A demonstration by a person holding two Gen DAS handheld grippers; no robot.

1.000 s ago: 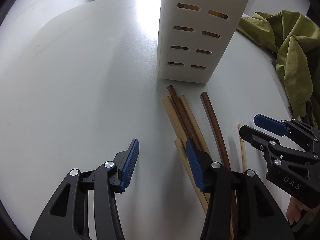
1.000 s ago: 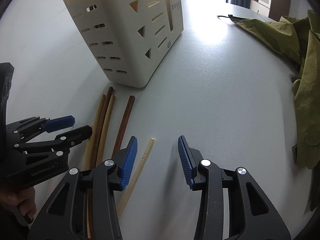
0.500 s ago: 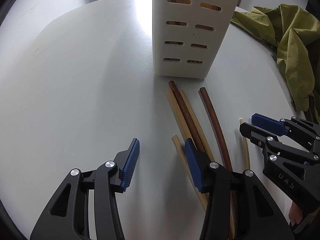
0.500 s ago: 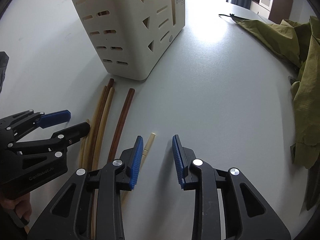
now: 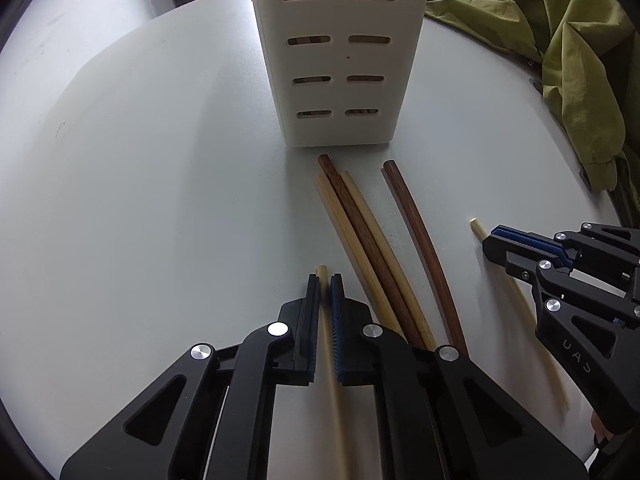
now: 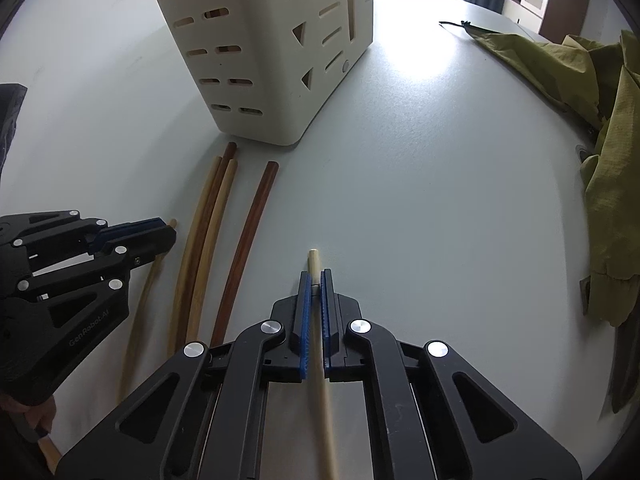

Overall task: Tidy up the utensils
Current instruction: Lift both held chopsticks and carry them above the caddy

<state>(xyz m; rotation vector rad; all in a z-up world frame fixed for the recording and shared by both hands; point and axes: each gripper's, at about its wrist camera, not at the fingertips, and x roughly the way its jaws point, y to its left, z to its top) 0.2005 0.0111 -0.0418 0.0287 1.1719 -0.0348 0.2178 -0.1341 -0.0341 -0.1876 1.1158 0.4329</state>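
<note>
Worktop [image 5: 140, 200]: smooth, matte pale grey, rounded edge. Crumpled olive-green cloth [image 5: 580, 60] bunched along its right side.

Utensil holder [image 6: 272, 52]: cream plastic caddy, upright, walls pierced with slot and triangle cut-outs, standing at the far end of the chopstick row.

Left claw [image 5: 325, 280]: black frame, ribbed blue pads. Jaws have just been closing and are now clamped on a pale bamboo chopstick [image 5: 322, 271], whose blunt tip pokes out beyond the pads.

Right claw [image 6: 315, 276]: same build. Jaws have just been closing and now pinch a cream chopstick [image 6: 314, 260] near its far end.

Loose chopsticks on the worktop between the claws, far ends just short of the holder: a tight bundle of two pale and one dark wood [image 5: 360, 224], and a single dark reddish-brown one [image 5: 416, 220] just beside.
</note>
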